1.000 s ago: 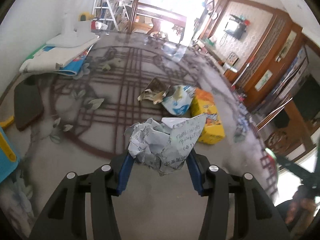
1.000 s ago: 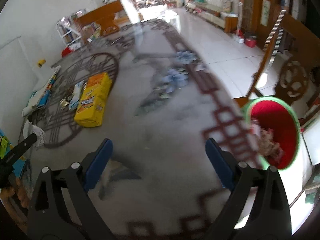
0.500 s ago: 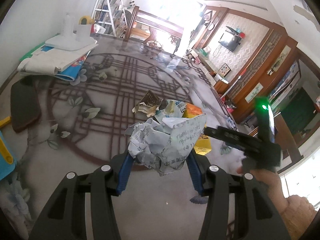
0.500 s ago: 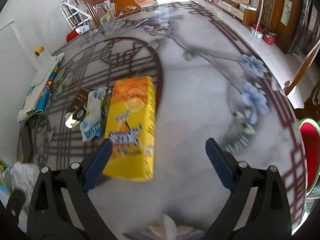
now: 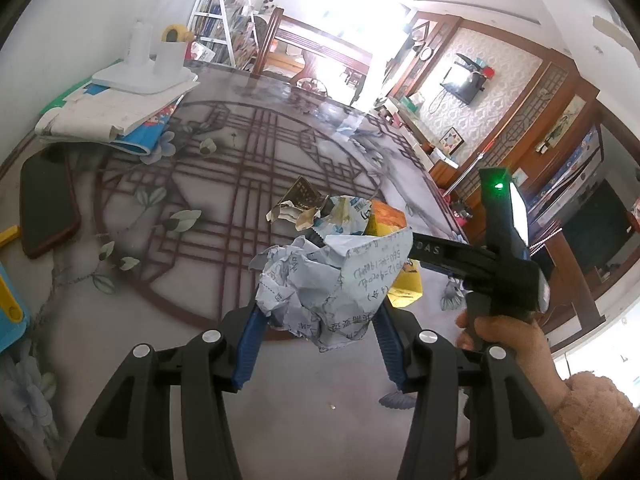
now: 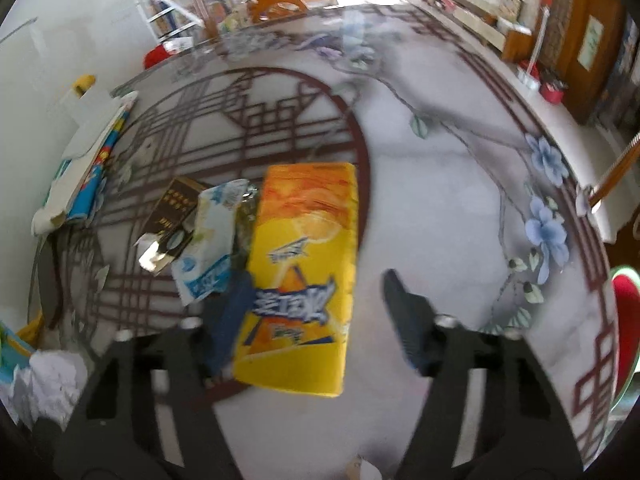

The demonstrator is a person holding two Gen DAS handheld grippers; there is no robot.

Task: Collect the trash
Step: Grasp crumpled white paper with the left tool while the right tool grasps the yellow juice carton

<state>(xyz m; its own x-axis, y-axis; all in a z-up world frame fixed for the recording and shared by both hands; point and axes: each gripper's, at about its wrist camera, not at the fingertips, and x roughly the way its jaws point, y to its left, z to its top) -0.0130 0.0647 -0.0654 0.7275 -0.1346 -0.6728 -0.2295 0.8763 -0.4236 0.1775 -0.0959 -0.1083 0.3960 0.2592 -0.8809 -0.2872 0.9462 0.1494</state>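
Note:
My left gripper [image 5: 316,320] is shut on a crumpled ball of printed paper [image 5: 320,280], held above the patterned table [image 5: 200,200]. That ball shows at the lower left of the right wrist view [image 6: 48,380]. My right gripper [image 6: 316,320] hangs over the near end of a yellow and orange box [image 6: 304,248] lying flat, and its jaws are closing. The left finger [image 6: 228,320] is at the box's left edge; the right finger [image 6: 404,320] stands apart from it. A blue-white wrapper [image 6: 208,240] and a torn dark carton [image 6: 172,208] lie left of the box.
A red bin with a green rim [image 6: 626,320] stands beyond the table's right edge. Stacked papers and a white appliance [image 5: 116,108] sit at the far left, a dark flat pad [image 5: 44,208] nearer. A person's hand [image 5: 504,332] holds the right gripper.
The right gripper swung from the bin side across the table to the yellow box, and its jaws have narrowed around it. The left gripper stayed put with the paper ball.

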